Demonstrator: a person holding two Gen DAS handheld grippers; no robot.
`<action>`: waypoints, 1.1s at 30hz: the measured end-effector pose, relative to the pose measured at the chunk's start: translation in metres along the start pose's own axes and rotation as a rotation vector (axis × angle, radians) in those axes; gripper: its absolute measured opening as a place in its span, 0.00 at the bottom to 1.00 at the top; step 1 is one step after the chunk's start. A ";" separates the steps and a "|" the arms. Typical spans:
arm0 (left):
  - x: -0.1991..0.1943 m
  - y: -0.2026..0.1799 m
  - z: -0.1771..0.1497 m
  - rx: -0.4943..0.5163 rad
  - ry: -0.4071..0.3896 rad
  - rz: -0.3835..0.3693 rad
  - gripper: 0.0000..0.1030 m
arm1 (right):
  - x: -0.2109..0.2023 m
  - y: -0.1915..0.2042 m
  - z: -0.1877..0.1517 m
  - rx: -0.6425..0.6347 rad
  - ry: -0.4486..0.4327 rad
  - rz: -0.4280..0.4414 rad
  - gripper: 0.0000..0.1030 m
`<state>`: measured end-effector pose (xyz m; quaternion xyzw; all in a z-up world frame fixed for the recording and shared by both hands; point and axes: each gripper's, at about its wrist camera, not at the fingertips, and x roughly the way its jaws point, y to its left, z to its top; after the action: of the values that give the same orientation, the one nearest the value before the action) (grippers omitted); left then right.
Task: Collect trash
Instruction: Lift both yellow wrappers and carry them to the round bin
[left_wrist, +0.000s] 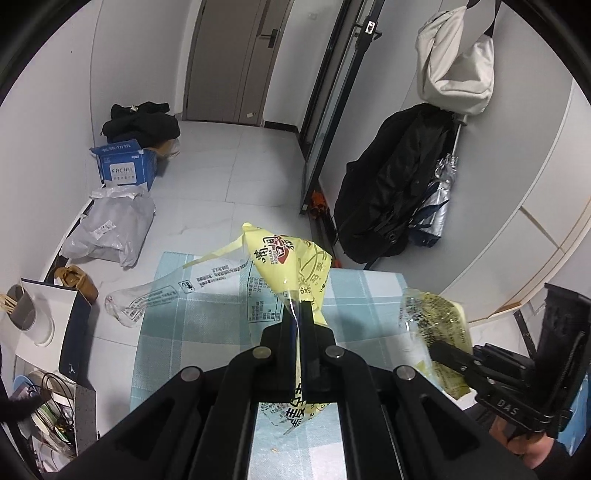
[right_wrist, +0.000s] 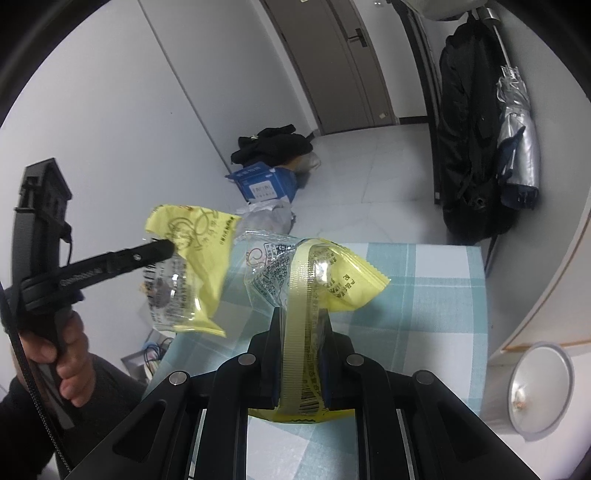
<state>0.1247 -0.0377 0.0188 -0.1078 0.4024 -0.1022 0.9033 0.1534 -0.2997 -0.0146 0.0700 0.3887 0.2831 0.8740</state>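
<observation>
Two wrappers (left_wrist: 284, 258) (right_wrist: 325, 273) — each between tongs (left_wrist: 303, 306) (right_wrist: 303, 314)

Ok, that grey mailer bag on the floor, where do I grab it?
Likely the crumpled end of the grey mailer bag, beside the blue box, coming from above: the bag lies flat, and only that end stands up in folds that can be pinched.

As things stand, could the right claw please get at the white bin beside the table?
Probably not yet: the right claw is shut on a yellow wrapper, so nothing more fits in it, though the way to the white bin looks free.
</observation>
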 end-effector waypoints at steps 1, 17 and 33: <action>-0.001 -0.001 0.001 0.001 -0.003 -0.001 0.00 | -0.001 -0.001 0.001 0.002 -0.003 0.003 0.14; -0.034 -0.081 0.043 0.104 -0.082 -0.149 0.00 | -0.090 -0.034 0.044 0.021 -0.150 -0.029 0.14; -0.024 -0.201 0.039 0.274 -0.143 -0.337 0.00 | -0.204 -0.137 0.041 0.170 -0.278 -0.238 0.14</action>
<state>0.1186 -0.2194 0.1171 -0.0566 0.2961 -0.2974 0.9059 0.1334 -0.5211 0.0975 0.1357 0.2923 0.1314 0.9375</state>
